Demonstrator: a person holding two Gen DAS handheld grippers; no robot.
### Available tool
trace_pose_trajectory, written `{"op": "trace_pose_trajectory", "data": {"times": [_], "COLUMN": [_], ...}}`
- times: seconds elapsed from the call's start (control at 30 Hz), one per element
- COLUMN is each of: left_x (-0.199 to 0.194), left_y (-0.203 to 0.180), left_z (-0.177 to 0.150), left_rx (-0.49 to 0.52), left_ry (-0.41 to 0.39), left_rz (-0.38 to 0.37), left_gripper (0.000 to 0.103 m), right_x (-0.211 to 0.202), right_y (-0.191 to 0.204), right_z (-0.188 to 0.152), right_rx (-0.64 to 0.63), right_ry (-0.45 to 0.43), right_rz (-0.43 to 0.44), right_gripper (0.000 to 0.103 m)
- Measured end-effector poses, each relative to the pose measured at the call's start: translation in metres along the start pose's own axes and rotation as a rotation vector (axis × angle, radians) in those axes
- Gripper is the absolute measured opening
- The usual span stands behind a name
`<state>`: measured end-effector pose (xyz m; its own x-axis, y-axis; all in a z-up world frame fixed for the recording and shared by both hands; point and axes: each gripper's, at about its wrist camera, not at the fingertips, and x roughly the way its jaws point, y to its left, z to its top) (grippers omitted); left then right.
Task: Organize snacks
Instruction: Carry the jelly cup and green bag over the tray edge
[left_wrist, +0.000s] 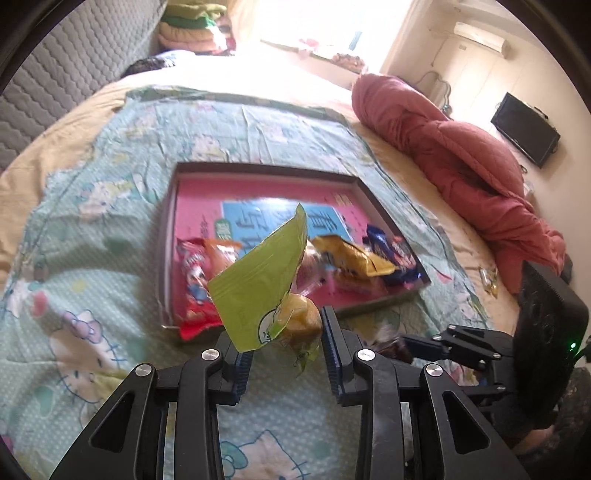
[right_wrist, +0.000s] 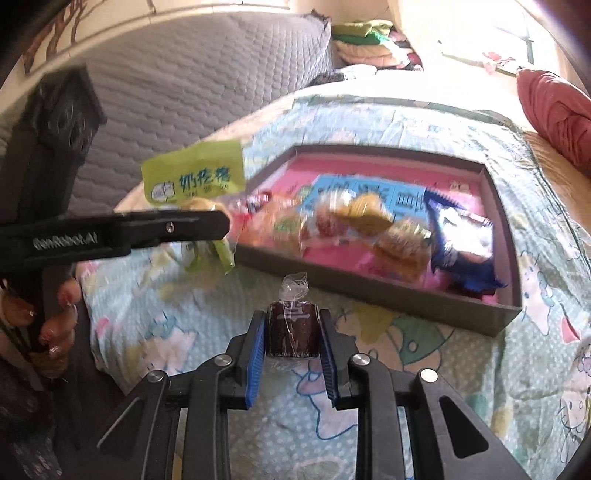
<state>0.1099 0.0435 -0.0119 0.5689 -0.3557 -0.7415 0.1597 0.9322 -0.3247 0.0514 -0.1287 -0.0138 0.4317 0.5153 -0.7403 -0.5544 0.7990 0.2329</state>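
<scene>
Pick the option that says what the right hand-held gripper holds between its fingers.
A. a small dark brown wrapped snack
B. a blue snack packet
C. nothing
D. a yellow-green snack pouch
A: in the right wrist view, the right hand-held gripper is shut on a small dark brown wrapped snack, its clear twisted end sticking up, while the yellow-green snack pouch sits in the left hand-held gripper.

Lime-green packet, dark brown snack, pink-floored tray.

Black tongs with blue ribbed pads. Pale mint sheet dotted white and printed with cartoon cats. Grey tray walls, blue panel inside. Red, yellow and navy wrappers within. Rose-red quilt, grey quilted headboard.
</scene>
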Motion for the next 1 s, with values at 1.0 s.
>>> {"op": "trace_pose_trajectory", "data": {"times": [1.0], "left_x": [0.025], "left_y": [0.01], "left_z": [0.019], "left_rx": [-0.028], "left_ry": [-0.028], "left_rz": [0.066], "left_gripper": [0.035], "right_x": [0.011], "right_y": [-0.039], "right_z": [0.044], "right_rx": [0.054], "right_ry": [-0.128], "right_rz": [-0.054], "right_gripper": [0.028]}}
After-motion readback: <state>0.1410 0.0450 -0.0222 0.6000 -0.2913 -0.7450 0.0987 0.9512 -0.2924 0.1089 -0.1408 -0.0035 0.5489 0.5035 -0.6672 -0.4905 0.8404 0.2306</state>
